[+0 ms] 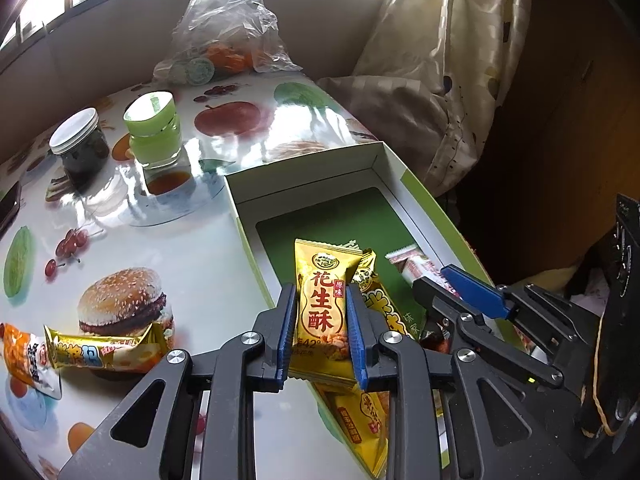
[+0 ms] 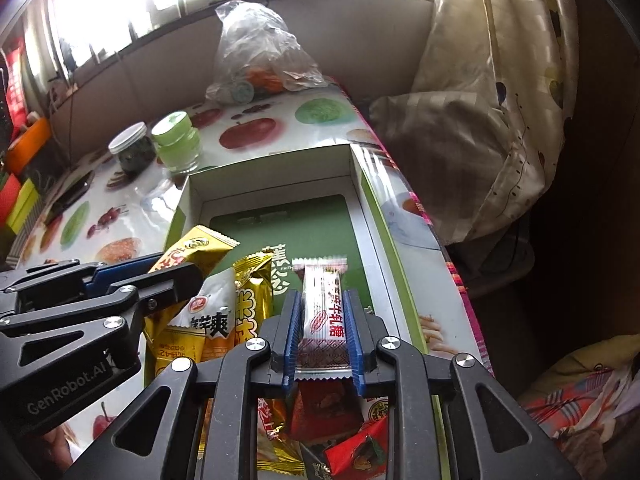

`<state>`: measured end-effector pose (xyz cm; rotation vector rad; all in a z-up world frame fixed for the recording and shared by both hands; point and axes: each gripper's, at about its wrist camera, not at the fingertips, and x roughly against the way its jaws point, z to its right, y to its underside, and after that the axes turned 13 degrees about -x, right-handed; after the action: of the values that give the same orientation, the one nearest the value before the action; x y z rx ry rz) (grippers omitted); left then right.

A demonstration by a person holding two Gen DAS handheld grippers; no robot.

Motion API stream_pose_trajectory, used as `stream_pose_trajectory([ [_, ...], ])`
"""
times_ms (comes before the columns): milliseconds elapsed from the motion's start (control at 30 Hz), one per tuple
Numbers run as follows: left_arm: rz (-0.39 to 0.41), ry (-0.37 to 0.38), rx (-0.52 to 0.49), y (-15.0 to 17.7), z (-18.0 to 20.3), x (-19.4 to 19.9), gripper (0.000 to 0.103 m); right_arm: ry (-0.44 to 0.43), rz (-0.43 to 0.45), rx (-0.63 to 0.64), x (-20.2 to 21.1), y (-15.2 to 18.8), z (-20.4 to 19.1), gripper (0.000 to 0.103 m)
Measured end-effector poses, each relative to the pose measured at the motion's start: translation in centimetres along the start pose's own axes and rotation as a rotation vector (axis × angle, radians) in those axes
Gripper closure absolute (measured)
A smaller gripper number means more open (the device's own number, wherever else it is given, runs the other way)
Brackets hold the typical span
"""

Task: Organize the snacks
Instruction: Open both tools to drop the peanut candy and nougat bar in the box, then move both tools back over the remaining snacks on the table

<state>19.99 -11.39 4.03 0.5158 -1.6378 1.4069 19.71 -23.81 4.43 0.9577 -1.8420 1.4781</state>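
1. The left tongs (image 1: 323, 322) pinched a yellow peanut-crisp packet (image 1: 320, 312) between the blue pads, the packet standing upright over the near left wall of the box (image 1: 256, 256).
2. The right tongs (image 2: 323, 336) pinched a white nougat bar (image 2: 323, 312) with red lettering, held lengthwise over the box's green floor.
3. In the right wrist view, the left tongs reached in from the left with the yellow packet, just beside the right tongs.
4. Under and between the two tongs lay a heap of snacks in the near end of the box: a gold wrapped bar (image 2: 252, 296), a white and orange pouch (image 2: 212, 320) and red wrappers (image 2: 324, 412).
5. The far end of the box was bare green card with white walls.
6. Outside the box, on the fruit-printed tabletop (image 1: 200, 248), a gold snack pack (image 1: 100, 350) lay touching an orange and white packet (image 1: 28, 356) near the printed burger.
7. Farther back stood a green-lidded glass jar (image 1: 154, 132) and, beside it, a white-lidded dark jar (image 1: 80, 146).
8. A clear plastic bag (image 1: 228, 28) holding something orange sat at the tabletop's far edge, and a pale curtain (image 1: 460, 60) hung to the right.
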Motion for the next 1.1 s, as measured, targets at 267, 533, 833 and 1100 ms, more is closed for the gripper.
stream_pose_trajectory([
  [267,0.002,0.018,0.002,0.0,0.0,0.1,0.068,0.014,0.000,0.009,0.2,0.1,-0.2,0.076],
  [533,0.024,0.010,0.010,0.3,-0.2,1.1,0.056,0.026,0.017,0.011,1.2,0.2,-0.4,0.071],
  [833,0.075,-0.012,0.008,1.4,-0.5,4.1,0.056,0.021,0.056,0.000,3.2,0.6,-1.0,0.063],
  [1100,0.109,-0.042,0.030,2.5,-1.6,6.4,0.056,-0.005,0.083,-0.001,5.0,1.2,-1.9,0.062],
])
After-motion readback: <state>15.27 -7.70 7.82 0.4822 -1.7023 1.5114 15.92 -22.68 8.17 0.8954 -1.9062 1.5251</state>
